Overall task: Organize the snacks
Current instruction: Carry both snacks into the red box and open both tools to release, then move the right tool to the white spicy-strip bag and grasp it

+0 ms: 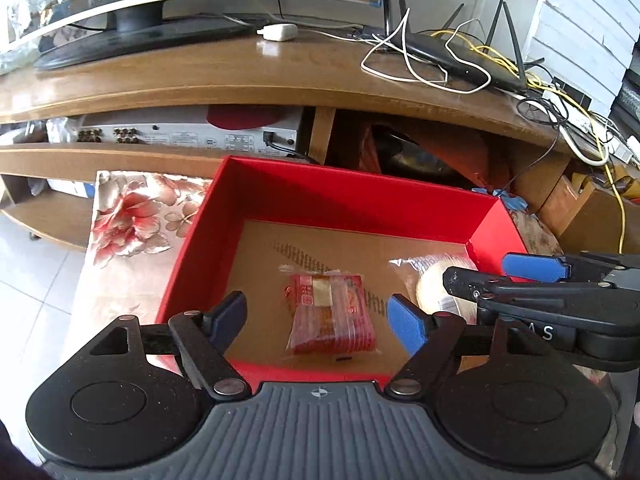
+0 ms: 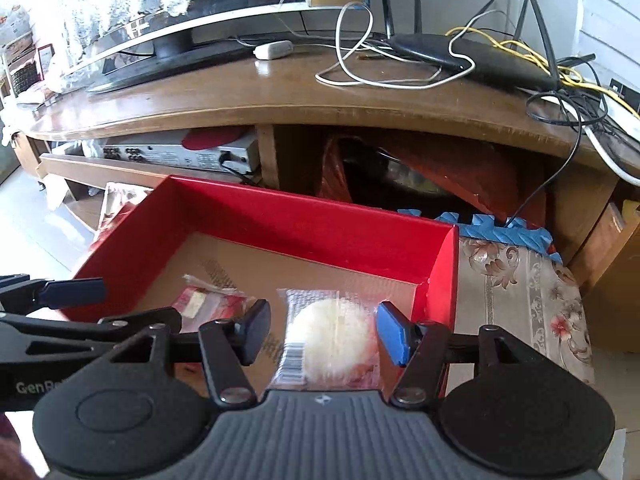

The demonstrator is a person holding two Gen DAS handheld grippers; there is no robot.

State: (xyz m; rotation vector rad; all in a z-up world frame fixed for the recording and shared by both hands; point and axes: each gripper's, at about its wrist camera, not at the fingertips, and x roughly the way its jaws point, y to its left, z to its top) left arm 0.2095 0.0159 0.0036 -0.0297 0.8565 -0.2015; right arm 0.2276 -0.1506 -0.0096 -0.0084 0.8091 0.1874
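Both grippers hang over a red box with a brown cardboard floor, each tilted steeply downward, side by side and close.

From the left wrist view, the left gripper has its fingers apart, one on either side of a red-wrapped snack. That packet lies flat on the box floor, between the fingers but touching neither; a clear gap shows on both sides. Nothing is held.

From the right wrist view, the right gripper straddles a round pale cake in clear wrap. Its fingers stand a little apart. The blue pad on the right sits just at the edge of the wrapper and the dark pad on the left is clear of it by a narrow gap, so the packet is not pinched. It lies near the right-hand wall of the box, close to the front corner; whether it rests fully on the floor I cannot tell.

The two snacks lie near each other, the red one to the left of the pale one. The box sits on a floral cloth covering the tabletop, in front of a wooden TV stand.
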